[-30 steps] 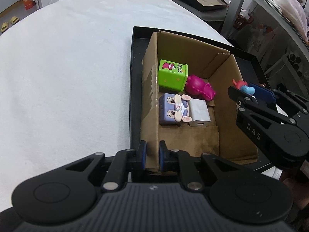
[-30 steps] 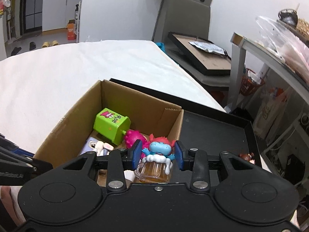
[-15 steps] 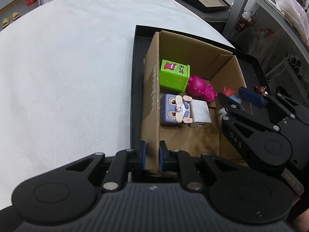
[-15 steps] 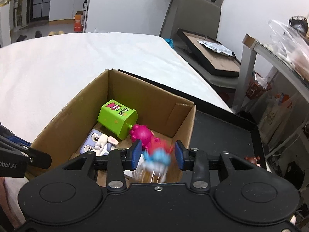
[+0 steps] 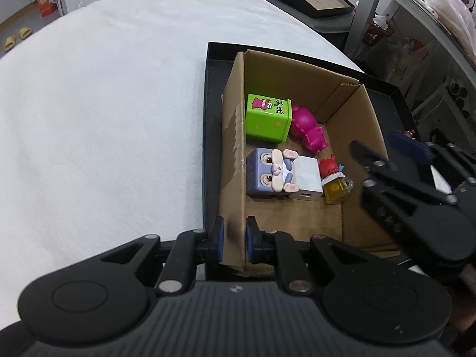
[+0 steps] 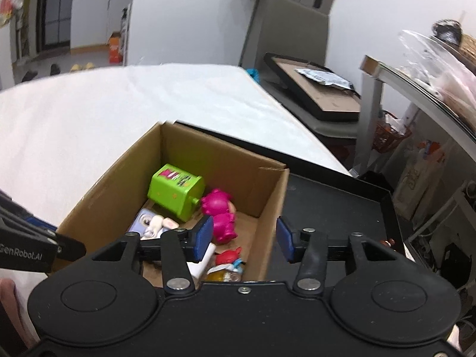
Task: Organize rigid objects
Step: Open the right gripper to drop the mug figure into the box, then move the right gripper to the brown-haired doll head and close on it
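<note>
— What's in the cardboard box (image 5: 351, 136)?

— Green cube (image 5: 267, 118) at 12 o'clock, pink pig (image 5: 306, 132) just beside it at 1. Purple bunny block (image 5: 269, 175) at the centre, touching a white block (image 5: 308, 177). Red-headed figure on an amber mug (image 5: 334, 178) at 3 o'clock, leaning on the white block. The box sits in a black tray (image 5: 211, 125) on a white table (image 5: 104, 113).

— And your claws?

— My left claw (image 5: 232, 239) is clamped on the box's near wall at 6 o'clock. My right claw (image 6: 244, 239) hangs wide apart above the box's right side — nothing in it.
</note>
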